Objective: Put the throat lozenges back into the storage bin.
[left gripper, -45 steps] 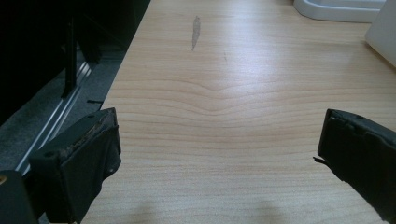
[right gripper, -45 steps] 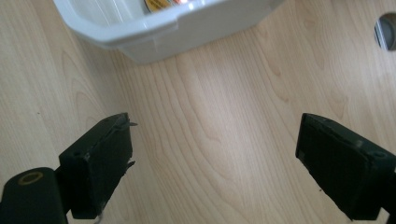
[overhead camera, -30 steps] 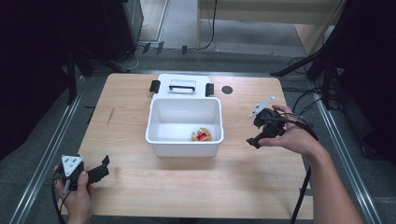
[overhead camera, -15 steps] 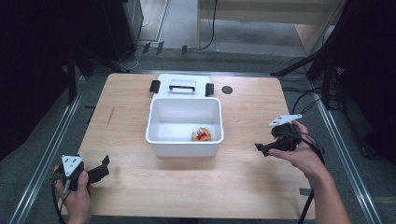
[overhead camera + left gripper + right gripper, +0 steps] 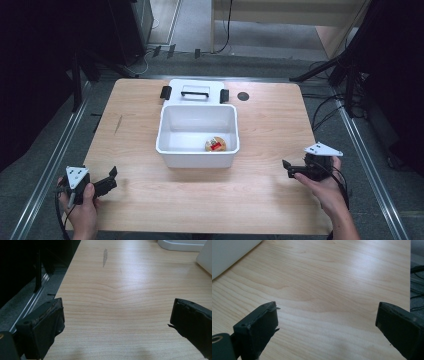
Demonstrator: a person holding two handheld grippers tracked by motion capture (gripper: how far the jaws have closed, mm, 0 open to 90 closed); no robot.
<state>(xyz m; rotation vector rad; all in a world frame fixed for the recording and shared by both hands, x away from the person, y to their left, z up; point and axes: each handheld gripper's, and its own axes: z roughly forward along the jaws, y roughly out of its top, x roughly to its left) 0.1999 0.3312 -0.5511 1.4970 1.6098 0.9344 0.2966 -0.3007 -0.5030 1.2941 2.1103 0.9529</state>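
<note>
The little round snack pack (image 5: 215,144) sits in the white bin (image 5: 197,155), front right corner, so the only real risk I see is a gripper coming back in low and clipping the bin wall, shoving it into the lid (image 5: 194,92) behind it. Compared to a second ago, the right gripper (image 5: 289,169) has dropped back from beside the bin to the table's (image 5: 270,200) near right edge, its jaws just spread wide with nothing between them. The left gripper (image 5: 111,176) hasn't budged, also gaping and empty.
</note>
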